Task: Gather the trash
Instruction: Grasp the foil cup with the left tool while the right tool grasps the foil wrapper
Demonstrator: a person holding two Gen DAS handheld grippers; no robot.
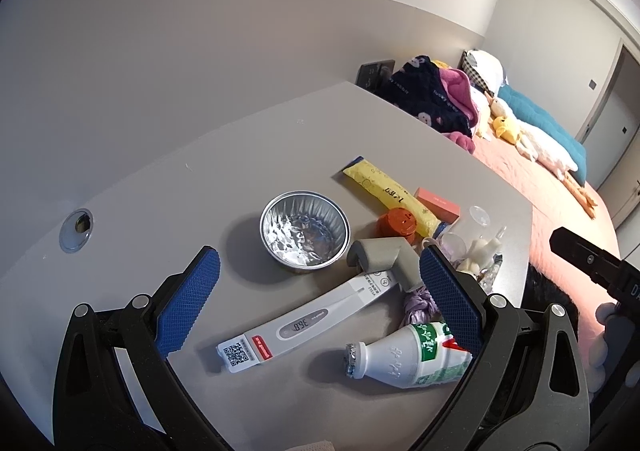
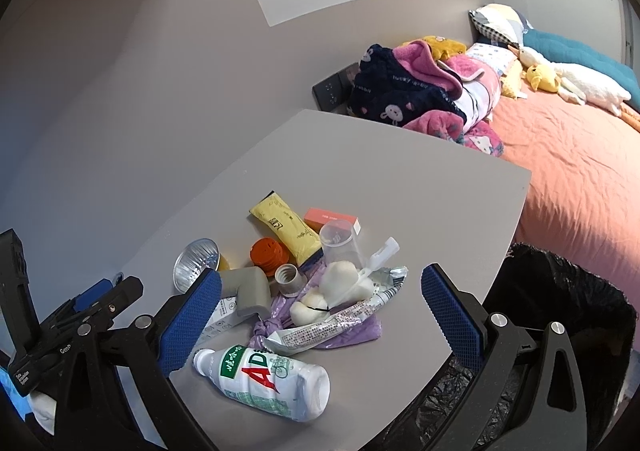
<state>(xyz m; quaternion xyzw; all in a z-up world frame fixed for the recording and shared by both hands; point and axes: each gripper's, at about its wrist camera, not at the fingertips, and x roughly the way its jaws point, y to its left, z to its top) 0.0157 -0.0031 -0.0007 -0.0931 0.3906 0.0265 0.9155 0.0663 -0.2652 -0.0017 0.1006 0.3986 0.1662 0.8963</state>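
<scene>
While both grippers hover with jaws apart and empty, the left gripper point(image 1: 320, 299) over the thermometer box point(image 1: 304, 325) and the right gripper point(image 2: 320, 311) over the wrappers point(image 2: 336, 315), litter crowds the bench point(image 2: 400, 179). The milk bottle point(image 2: 264, 381) lies sideways near the edge beside the bin point(image 2: 560, 291); a nudge could roll it off.

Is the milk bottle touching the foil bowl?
Apart. The left wrist view shows the milk bottle lying well short of the foil bowl, with the thermometer box between.
</scene>
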